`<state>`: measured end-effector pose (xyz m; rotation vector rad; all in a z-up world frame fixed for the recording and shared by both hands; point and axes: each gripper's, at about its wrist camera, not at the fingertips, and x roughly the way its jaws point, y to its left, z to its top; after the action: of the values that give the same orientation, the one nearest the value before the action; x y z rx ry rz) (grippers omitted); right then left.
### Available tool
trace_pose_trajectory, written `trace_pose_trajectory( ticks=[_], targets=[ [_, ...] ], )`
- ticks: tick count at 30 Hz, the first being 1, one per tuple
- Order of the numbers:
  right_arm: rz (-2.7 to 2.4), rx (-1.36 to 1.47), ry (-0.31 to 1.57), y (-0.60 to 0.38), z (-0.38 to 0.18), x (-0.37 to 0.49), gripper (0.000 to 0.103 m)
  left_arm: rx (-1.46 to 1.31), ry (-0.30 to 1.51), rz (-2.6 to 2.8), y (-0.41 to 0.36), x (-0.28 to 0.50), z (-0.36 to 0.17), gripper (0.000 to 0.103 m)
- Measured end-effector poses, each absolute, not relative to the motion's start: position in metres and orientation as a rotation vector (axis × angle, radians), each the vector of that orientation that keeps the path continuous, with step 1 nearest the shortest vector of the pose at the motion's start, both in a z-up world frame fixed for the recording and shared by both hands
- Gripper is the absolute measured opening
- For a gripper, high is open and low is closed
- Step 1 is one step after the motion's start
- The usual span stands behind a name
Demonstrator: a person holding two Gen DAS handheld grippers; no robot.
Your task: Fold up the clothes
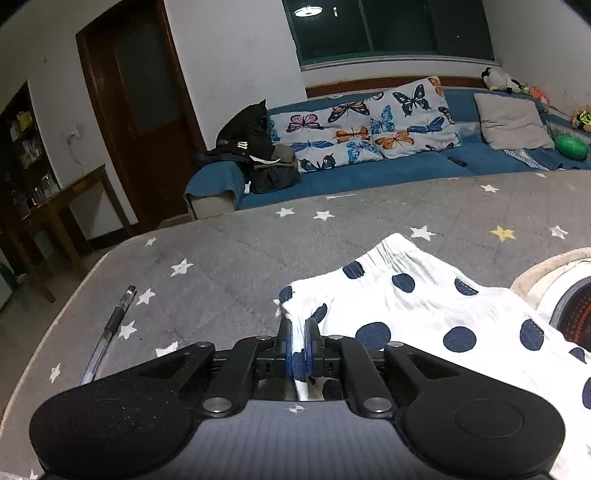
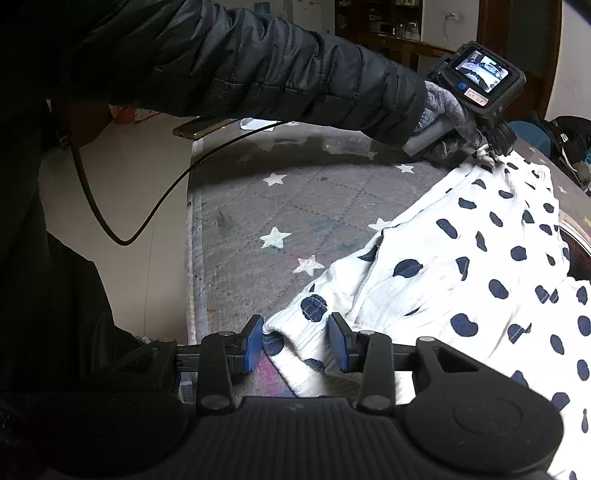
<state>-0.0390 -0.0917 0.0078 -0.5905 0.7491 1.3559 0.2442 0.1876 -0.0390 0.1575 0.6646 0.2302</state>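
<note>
Blue sofa [image 1: 369, 173], butterfly pillows [image 1: 362, 125], dark window [image 1: 391, 29], wooden door [image 1: 140, 103]

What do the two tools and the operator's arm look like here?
Both tools, left and right, are black with blue pads and round textured grips. The left one carries a small lit screen. The person wears a black quilted sleeve and grey knit glove; a black cable hangs down.

left gripper [image 1: 299, 334] fingers pinched together, gloved hand [image 2: 448, 118] gripping handle; right gripper [image 2: 297, 341] fingers spread apart
</note>
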Motion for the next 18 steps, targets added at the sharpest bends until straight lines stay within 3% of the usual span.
trace_pose_trajectory(
  ticks=[2,4,13,18],
  targets=[
    [1.356,-0.582,0.752,-0.093,0.009,-0.039,0.042,0.144,0.658,0.240,0.190,0.237,-0.033,0.034],
    [1.354,-0.577,0.748,-0.093,0.009,-0.041,0.046,0.128,0.650,0.252,0.192,0.229,-0.025,0.047],
    [1.288,-0.495,0.730,-0.112,0.026,-0.039,0.045,0.012,0.637,0.066,0.159,0.155,0.010,0.045],
    [1.181,-0.450,0.731,-0.136,0.036,-0.029,0.045,-0.008,0.672,-0.099,0.125,0.104,0.006,0.025]
  ],
)
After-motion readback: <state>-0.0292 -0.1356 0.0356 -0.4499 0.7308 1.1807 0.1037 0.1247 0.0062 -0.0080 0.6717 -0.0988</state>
